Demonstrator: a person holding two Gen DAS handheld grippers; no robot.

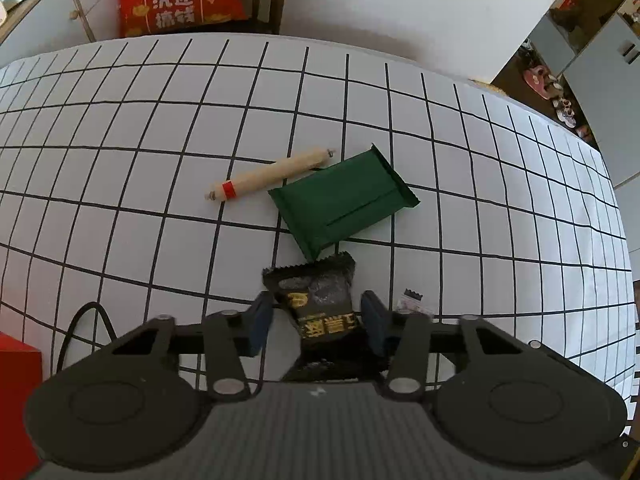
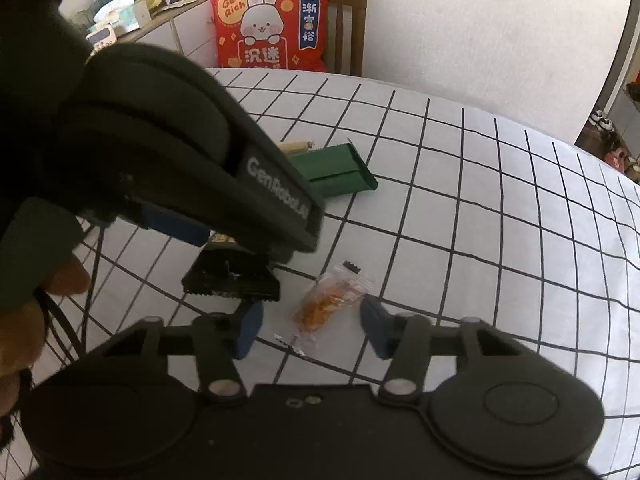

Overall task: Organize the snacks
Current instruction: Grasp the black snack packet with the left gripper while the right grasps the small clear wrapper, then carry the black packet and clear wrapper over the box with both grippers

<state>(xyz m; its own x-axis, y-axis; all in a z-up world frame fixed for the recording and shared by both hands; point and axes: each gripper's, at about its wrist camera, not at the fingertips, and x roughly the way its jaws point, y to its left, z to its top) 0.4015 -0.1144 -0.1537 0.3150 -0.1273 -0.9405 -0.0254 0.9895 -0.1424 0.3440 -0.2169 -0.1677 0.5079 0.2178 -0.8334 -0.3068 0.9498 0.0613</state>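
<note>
A black snack packet (image 1: 320,300) with gold print lies on the checked tablecloth (image 1: 120,140), between the blue pads of my left gripper (image 1: 316,320). A gap shows at the left pad, so the jaws stand open around it. Beyond it lie a dark green packet (image 1: 344,200) and a beige sausage stick (image 1: 272,174) with a red band. My right gripper (image 2: 312,330) is open, straddling a clear wrapper with an orange snack (image 2: 328,300), without touching it. In the right wrist view the left gripper's blue pad (image 2: 176,224) hangs over the black packet (image 2: 232,280).
A red rabbit cushion (image 2: 272,28) leans on a wooden chair behind the table. A red box (image 1: 16,380) and a black cable (image 1: 80,320) sit at the near left. A cluttered cabinet (image 2: 132,0) stands at the back left. A person's hand (image 2: 24,320) holds the left gripper.
</note>
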